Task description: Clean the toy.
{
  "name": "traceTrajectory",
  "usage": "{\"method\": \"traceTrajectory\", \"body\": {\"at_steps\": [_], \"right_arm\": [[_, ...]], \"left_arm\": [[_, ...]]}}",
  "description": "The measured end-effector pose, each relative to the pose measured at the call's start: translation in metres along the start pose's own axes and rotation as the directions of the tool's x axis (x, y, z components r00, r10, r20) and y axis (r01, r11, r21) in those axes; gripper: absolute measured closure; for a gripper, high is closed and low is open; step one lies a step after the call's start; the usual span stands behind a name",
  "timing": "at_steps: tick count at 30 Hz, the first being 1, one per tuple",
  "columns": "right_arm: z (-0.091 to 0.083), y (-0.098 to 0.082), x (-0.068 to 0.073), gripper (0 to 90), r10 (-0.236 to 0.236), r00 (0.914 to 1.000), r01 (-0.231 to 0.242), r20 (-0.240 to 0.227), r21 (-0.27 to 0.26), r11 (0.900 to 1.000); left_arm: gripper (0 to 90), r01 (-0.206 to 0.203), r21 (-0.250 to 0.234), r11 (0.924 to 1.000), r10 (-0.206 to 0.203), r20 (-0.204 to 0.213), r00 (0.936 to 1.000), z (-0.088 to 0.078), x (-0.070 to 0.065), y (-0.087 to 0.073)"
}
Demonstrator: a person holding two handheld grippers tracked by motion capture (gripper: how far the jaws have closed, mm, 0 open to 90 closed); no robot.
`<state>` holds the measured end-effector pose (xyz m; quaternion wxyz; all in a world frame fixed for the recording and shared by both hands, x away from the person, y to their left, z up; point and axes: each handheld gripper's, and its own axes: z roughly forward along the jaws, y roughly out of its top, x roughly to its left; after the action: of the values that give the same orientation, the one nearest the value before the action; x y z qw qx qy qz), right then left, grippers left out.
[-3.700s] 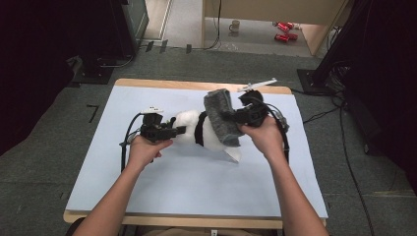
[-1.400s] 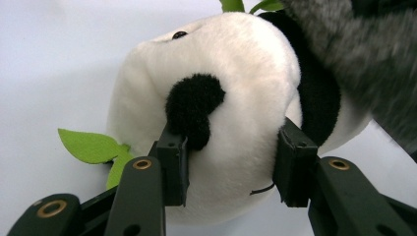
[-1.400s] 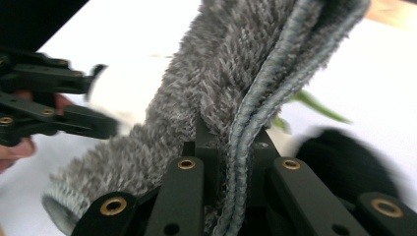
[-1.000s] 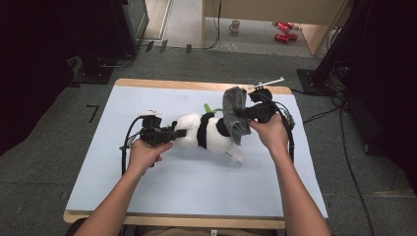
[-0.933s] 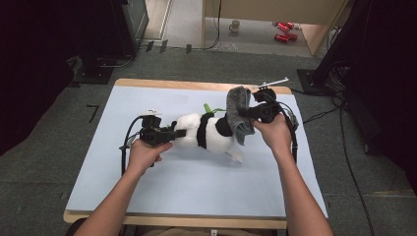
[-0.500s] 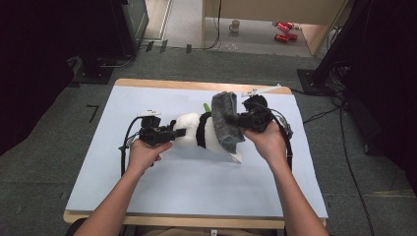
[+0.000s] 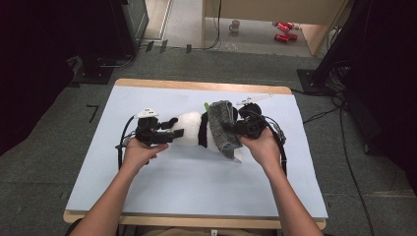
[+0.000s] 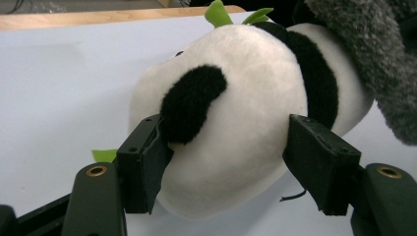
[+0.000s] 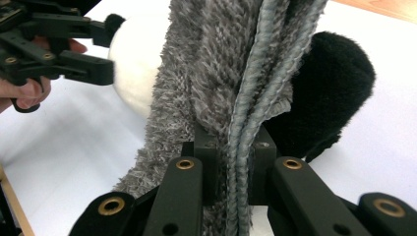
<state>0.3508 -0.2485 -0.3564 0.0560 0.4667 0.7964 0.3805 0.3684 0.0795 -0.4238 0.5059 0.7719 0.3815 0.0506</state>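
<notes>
Plush panda [image 7: 189,129] lies crosswise, head toward our left gripper [image 7: 169,136] clamping it, right gripper [image 7: 230,129] pinching grey cloth [image 7: 222,125].

A black-and-white plush panda [image 7: 194,129] lies on its side mid-counter [image 7: 196,187], a fuzzy grey cloth [image 7: 222,128] with stitched edges draped across its body.

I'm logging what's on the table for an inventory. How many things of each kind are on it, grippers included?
Plush panda toy: 1
Grey fuzzy cloth: 1
White tool near the far edge: 1
Hand-held grippers: 2, the left gripper and the right gripper
Total: 5
</notes>
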Motion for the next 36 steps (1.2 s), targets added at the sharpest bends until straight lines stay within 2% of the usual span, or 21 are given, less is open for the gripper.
{"method": "traceTrajectory", "body": {"at_steps": [7,11,15,19,21,24,29,32,34,36], "right_arm": [[0.003,0.007,-0.008,80.0,0.012,0.9999,-0.012,0.008,-0.006,1.000],[0.004,0.012,-0.014,79.4,0.022,0.9997,-0.022,0.004,0.000,1.000],[0.007,0.018,-0.021,78.7,0.025,0.9997,-0.025,0.004,0.007,1.000],[0.013,0.024,-0.027,78.4,0.032,0.9995,-0.032,0.002,0.002,0.999],[0.014,0.026,-0.029,78.4,0.038,0.9993,-0.038,-0.002,0.001,0.999],[0.015,0.026,-0.032,77.8,0.046,0.9989,-0.046,-0.003,0.002,0.999],[0.015,0.026,-0.036,77.1,0.055,0.9985,-0.055,-0.006,0.000,0.998],[0.016,0.026,-0.034,77.0,0.052,0.9986,-0.052,-0.006,0.001,0.999],[0.017,0.026,-0.033,76.9,0.049,0.9988,-0.049,-0.006,0.001,0.999],[0.018,0.026,-0.032,76.8,0.050,0.9988,-0.050,0.001,-0.006,0.999]], "left_arm": [[32.5,-0.034,0.047,0.9983,0.035,-0.013,0.9993,-0.003,0.015,-0.006],[33.0,-0.052,0.054,0.9972,0.052,0.003,0.9986,0.003,0.021,-0.008],[33.2,-0.027,0.047,0.9985,0.025,0.031,0.9992,0.011,0.023,-0.008],[33.3,-0.008,0.027,0.9996,0.007,0.035,0.9993,0.017,0.027,-0.007],[33.2,-0.013,0.021,0.9997,0.012,0.037,0.9993,0.019,0.029,-0.005],[33.2,0.003,0.006,1.0000,-0.003,0.038,0.9993,0.023,0.028,-0.004],[29.3,-0.013,0.000,0.9999,0.013,0.048,0.9988,0.029,0.025,-0.004],[20.9,-0.046,0.018,0.9988,0.045,0.023,0.9987,0.037,0.020,-0.004],[18.2,-0.077,0.031,0.9965,0.078,-0.019,0.9968,0.044,0.016,-0.004],[18.5,-0.073,0.013,0.9972,0.074,-0.040,0.9965,0.047,0.015,-0.005]]}}
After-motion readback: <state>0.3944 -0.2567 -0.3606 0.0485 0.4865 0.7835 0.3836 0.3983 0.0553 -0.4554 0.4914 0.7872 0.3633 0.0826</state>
